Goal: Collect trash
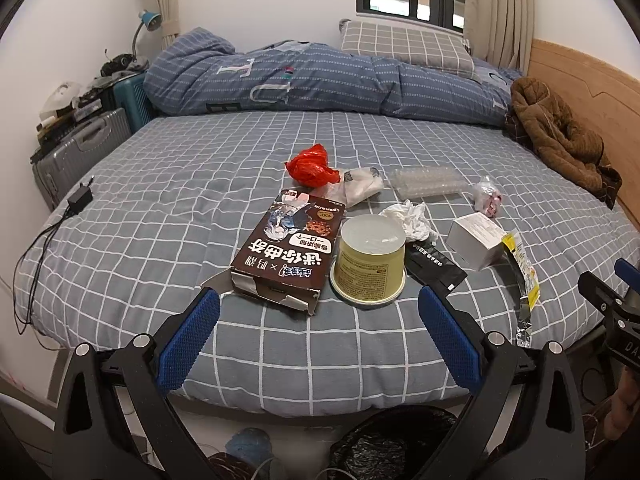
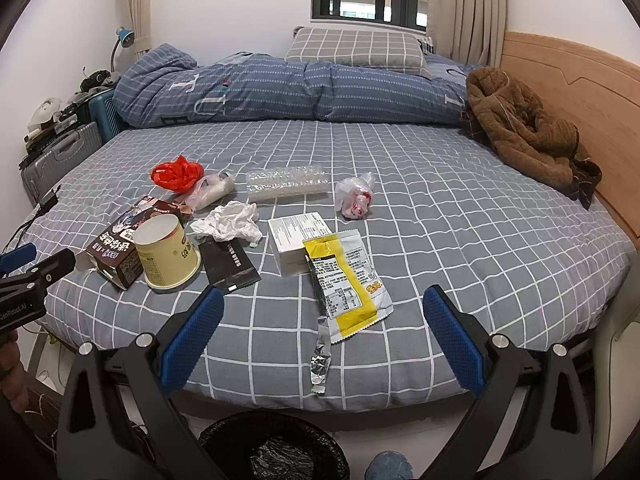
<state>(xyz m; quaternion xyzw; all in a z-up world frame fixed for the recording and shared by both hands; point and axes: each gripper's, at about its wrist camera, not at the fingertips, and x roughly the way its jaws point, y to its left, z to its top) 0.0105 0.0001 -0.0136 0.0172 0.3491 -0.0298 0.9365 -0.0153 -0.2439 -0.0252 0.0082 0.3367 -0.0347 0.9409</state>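
- Trash is seen scattered on the bed (image 1: 160, 200) in the left wrist view: a brown box (image 1: 286, 248) with one end torn open, a yellow cup (image 1: 370, 264) set upside down just beside it, a black sachet (image 1: 434, 266), a crumpled tissue (image 1: 410, 216), a white box (image 1: 476, 240), a yellow wrapper (image 1: 522, 268), a red bag (image 1: 312, 166), a clear tray (image 1: 430, 180) and a small clear bag (image 1: 488, 196).
- A bin (image 1: 392, 444) lined with black plastic is seen on the floor below the bed edge; what it holds cannot be told.
- The left gripper (image 1: 320, 332) is held low before the bed edge, its blue fingers (image 1: 188, 344) spread wide apart with nothing between them.
- A rolled duvet (image 1: 320, 80), a pillow (image 1: 404, 46) and a brown coat (image 1: 560, 136) are seen at the far side.

- In the right wrist view the wrapper (image 2: 348, 280) is shown lying flat nearest the bed's (image 2: 480, 240) edge, one end resting on the white box (image 2: 296, 240).
- The cup (image 2: 166, 254) is shown touching the brown box (image 2: 120, 248); the sachet (image 2: 230, 264) and tissue (image 2: 228, 222) lie between them and the white box.
- The bin (image 2: 276, 448) is shown directly below, with only crumpled liner visible inside.
- The right gripper (image 2: 320, 332) is held over the bed edge, fingers (image 2: 454, 340) wide apart and empty.
- The left gripper (image 2: 36, 276) is seen at the left edge.
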